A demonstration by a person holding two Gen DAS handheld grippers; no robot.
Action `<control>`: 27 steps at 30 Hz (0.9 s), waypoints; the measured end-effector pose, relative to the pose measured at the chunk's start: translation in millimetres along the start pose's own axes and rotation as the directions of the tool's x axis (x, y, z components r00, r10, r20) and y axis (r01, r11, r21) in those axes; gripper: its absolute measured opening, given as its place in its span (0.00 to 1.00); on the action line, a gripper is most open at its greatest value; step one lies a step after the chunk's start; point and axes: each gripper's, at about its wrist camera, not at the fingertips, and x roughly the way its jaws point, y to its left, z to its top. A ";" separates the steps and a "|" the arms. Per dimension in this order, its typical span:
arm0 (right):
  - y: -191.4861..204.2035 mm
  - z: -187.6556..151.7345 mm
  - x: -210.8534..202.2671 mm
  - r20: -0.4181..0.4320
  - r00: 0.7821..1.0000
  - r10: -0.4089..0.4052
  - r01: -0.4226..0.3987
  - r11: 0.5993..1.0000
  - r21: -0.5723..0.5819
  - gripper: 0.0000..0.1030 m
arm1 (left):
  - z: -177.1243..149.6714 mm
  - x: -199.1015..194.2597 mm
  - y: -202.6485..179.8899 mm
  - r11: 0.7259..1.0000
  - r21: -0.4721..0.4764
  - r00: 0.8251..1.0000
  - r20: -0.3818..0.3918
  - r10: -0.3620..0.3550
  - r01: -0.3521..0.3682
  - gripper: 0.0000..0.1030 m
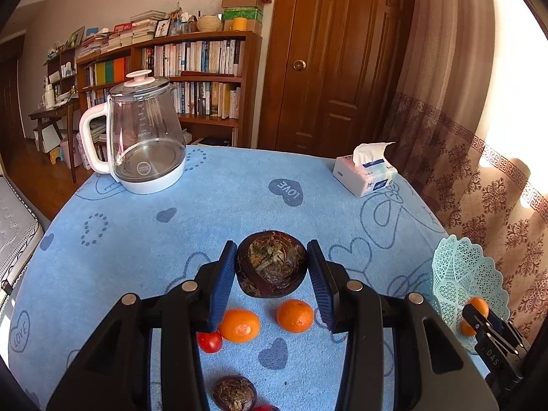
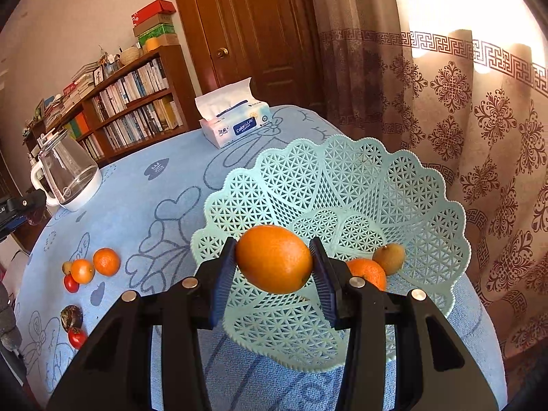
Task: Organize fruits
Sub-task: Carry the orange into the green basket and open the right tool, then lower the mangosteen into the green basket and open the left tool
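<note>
My left gripper is shut on a dark purple round fruit, held above the blue tablecloth. Under it lie two oranges, a small red fruit and a second dark fruit. My right gripper is shut on a large orange, held over the near rim of the pale green lattice basket. An orange and a brownish fruit rest inside the basket. In the left wrist view the basket stands at the right edge with the right gripper in front.
A glass kettle stands at the table's far left and a tissue pack at the far right. A patterned curtain hangs close behind the basket. The round table's edge runs just past the basket.
</note>
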 end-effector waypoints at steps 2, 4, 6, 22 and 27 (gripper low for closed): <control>-2.0 -1.6 -0.3 -0.002 1.000 -0.004 0.004 1.000 0.004 0.43 | -1.4 0.7 -2.4 1.000 0.006 1.000 -0.003 -0.003 0.003 0.41; -3.3 -2.8 -0.6 -0.005 1.000 -0.005 0.005 1.000 0.006 0.43 | -2.6 1.8 -4.2 1.000 0.011 1.000 -0.007 -0.004 0.004 0.41; -4.5 -4.2 -0.4 -0.008 1.000 -0.003 0.004 1.000 0.012 0.44 | -3.6 3.0 -5.9 1.000 0.015 1.000 -0.011 -0.005 0.005 0.41; -26.5 4.2 -17.3 0.107 0.990 -0.097 0.086 0.991 0.103 0.57 | -15.8 5.0 -28.6 0.996 0.069 0.998 -0.036 -0.059 0.061 0.41; -29.9 9.1 -19.1 0.124 0.982 -0.140 0.130 0.988 0.088 0.63 | -21.9 5.8 -46.1 0.988 0.098 0.992 -0.059 -0.111 0.116 0.41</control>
